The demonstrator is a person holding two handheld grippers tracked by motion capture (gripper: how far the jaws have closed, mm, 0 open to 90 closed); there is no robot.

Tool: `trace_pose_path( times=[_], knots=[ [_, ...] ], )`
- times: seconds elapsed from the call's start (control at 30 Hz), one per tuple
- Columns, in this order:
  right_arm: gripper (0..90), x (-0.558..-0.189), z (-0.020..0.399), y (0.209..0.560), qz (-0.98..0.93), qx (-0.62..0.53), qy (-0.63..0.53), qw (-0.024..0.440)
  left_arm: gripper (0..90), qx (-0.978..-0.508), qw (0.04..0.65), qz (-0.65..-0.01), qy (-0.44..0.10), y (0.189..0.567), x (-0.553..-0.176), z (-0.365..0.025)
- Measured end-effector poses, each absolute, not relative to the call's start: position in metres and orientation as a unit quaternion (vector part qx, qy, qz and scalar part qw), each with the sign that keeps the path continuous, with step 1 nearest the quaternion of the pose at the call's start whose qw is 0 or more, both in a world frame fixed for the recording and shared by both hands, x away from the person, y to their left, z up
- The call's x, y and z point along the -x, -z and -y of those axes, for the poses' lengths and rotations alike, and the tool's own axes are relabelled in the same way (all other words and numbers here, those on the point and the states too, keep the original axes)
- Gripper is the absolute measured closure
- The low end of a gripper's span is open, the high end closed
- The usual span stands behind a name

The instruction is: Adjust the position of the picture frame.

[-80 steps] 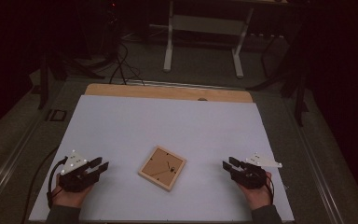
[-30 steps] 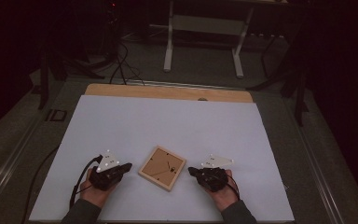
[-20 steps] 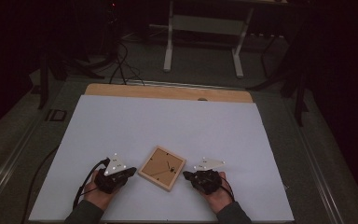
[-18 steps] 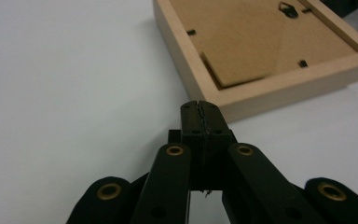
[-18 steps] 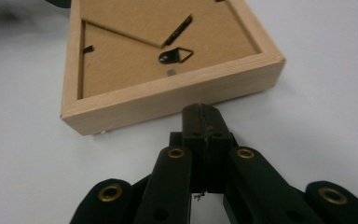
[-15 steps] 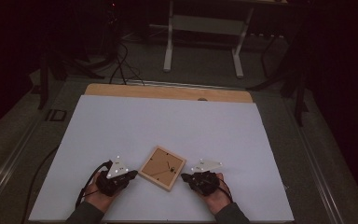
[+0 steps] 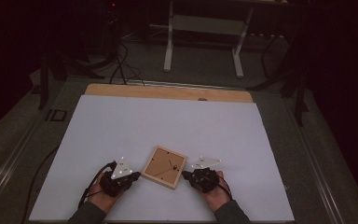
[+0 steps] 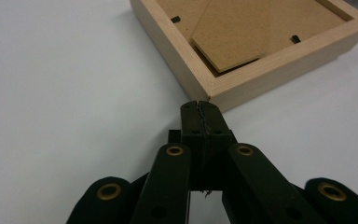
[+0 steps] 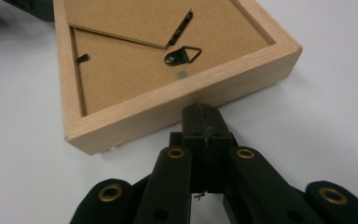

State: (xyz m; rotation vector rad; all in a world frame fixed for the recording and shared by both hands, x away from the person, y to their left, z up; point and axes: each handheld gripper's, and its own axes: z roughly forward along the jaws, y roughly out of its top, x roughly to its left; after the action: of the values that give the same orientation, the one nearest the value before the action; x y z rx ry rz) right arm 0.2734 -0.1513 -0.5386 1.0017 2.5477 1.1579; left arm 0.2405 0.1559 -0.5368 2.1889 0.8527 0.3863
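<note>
A small square wooden picture frame (image 7: 164,167) lies back-side up on the white table, turned like a diamond. Its brown backing board carries a black hanging loop (image 9: 182,56) and small clips. My left gripper (image 7: 136,176) is shut, its tip right at the frame's left side; in the left gripper view the closed tip (image 8: 199,108) sits against a corner of the frame (image 8: 251,46). My right gripper (image 7: 184,174) is shut as well, its tip (image 9: 200,112) against the frame's right edge (image 9: 177,100). Neither holds anything.
The white tabletop (image 7: 168,126) has a wooden strip (image 7: 168,92) along its far edge. Beyond it stand a white table leg frame (image 7: 205,32) and cables (image 7: 121,60) on the dark floor. A cable (image 7: 42,172) trails off the table's left side.
Both grippers have moved inward from the table's outer sides and now flank the frame, tips at its edges. The frame has stayed in place.
</note>
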Motion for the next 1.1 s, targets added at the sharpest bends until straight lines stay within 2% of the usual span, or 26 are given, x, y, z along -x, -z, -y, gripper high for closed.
trace_pose_path(
  times=[0.37,1.1],
  knots=[
    [89.9,-0.253,0.149,0.537,-0.87,-0.312,-0.374,0.071,90.0,-0.855,0.369,-0.334,-0.147,0.537,-0.24,-0.15],
    [90.0,-0.279,0.165,0.538,-0.846,-0.367,-0.376,0.09,90.0,-0.853,0.354,-0.352,-0.151,0.537,-0.26,-0.12]
  ],
)
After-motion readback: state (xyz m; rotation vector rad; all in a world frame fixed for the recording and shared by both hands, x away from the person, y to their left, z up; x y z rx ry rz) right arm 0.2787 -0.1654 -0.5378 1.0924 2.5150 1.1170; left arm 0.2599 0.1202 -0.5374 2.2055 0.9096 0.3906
